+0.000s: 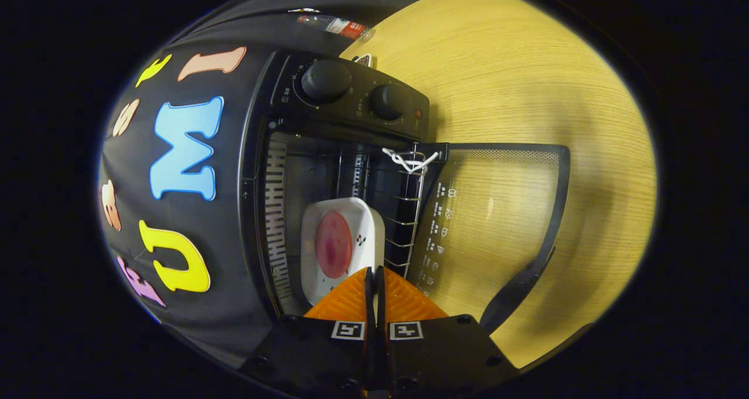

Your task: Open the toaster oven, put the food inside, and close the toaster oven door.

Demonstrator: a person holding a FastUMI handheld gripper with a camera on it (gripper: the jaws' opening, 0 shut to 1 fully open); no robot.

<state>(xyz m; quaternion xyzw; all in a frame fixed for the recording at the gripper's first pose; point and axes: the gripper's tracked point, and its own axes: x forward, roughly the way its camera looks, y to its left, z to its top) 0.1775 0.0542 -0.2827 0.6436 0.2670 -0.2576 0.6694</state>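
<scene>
The black toaster oven [351, 97] stands on its side as I see it, with its glass door [497, 212] folded fully open onto the table. A white rectangular dish [319, 220] carrying a round pink slice of food [333, 244] sits in the oven's mouth, over the wire rack [405, 212]. My gripper [374, 277] is just ahead of the cavity. Its two fingers are pressed together on the near rim of the dish. The rim under the fingers is hidden.
The door's black handle [518, 288] sticks out close beside my fingers. Two knobs [325, 80] sit on the control panel. A white tie [409, 160] hangs at the rack's corner. A plastic bottle [336, 26] lies behind the oven on the wooden table [515, 65].
</scene>
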